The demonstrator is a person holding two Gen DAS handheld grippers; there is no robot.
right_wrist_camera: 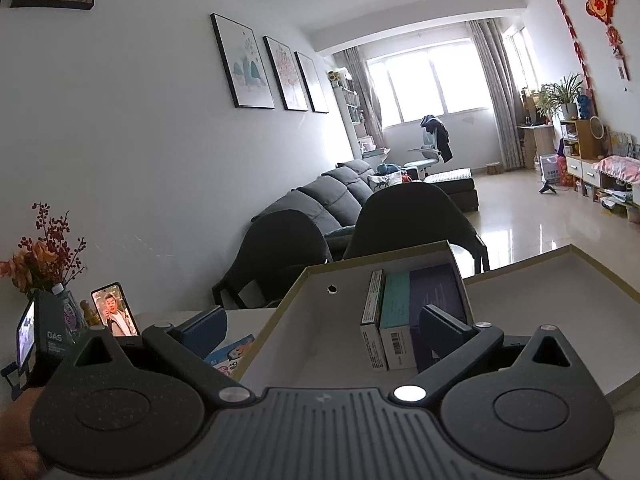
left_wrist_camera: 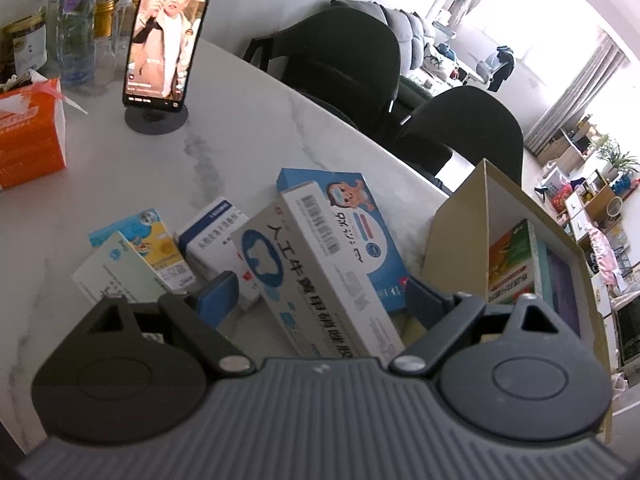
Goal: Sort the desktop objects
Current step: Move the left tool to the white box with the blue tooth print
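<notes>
Between wide claw (left_wrist_camera: 316,296): grey carton (left_wrist_camera: 316,280).

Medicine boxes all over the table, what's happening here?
A person is sorting medicine boxes into a cardboard box with handheld tongs. The left tongs stand open around the long white box, which leans on a blue one, pads not pressing. The right tongs hover open over the cardboard box, where three boxes already stand together. Several more lie on the table.

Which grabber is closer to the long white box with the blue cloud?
Left. The left gripper straddles the long white box, jaws open. The right gripper hovers at the cardboard box.
</notes>
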